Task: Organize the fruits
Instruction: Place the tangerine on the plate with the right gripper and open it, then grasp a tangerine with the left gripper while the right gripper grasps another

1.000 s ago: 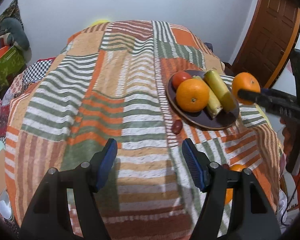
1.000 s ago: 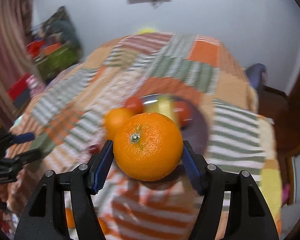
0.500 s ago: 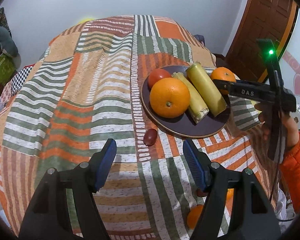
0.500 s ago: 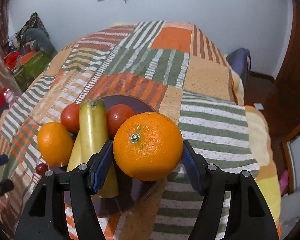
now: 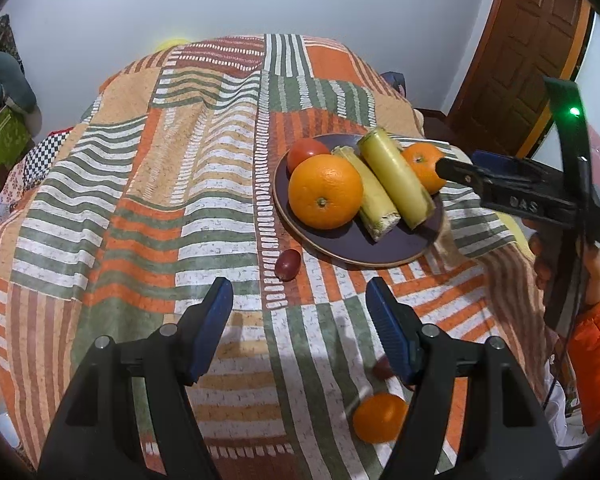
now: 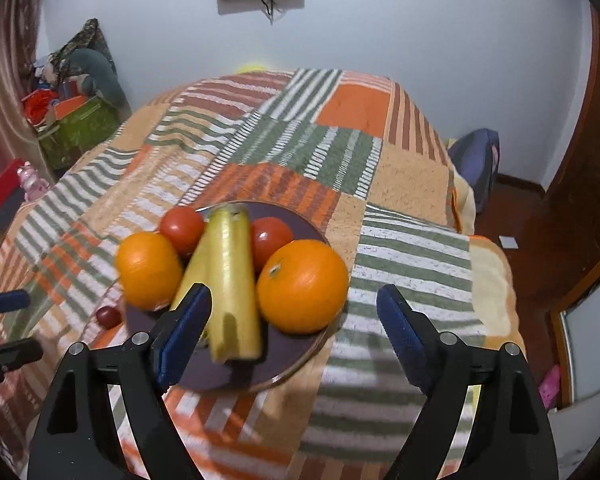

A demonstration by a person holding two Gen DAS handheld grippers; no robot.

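A dark plate (image 6: 235, 376) on the patchwork cloth holds two tomatoes (image 6: 181, 228), two yellow-green stalks (image 6: 233, 280) and an orange (image 6: 147, 270). A second orange (image 6: 302, 286) rests at the plate's near right rim. My right gripper (image 6: 293, 304) hovers just behind it, jaws opening, pads clear of the fruit. In the left wrist view my left gripper (image 5: 297, 308) hangs open and empty above the cloth, short of the plate (image 5: 380, 248). A small dark red fruit (image 5: 287, 265) lies just ahead of it. Another orange (image 5: 380, 418) lies on the cloth under its right finger.
The striped patchwork cloth (image 5: 159, 200) covers the whole table and drops at the edges. A hand in an orange sleeve (image 5: 592, 320) holds the right gripper at the table's right side. A wooden door (image 5: 520, 60) stands behind; a green box (image 6: 75, 128) sits far left.
The right gripper's jaws have spread and let go of the orange, which now sits on the plate. The left gripper has drifted nearer the plate, still open.
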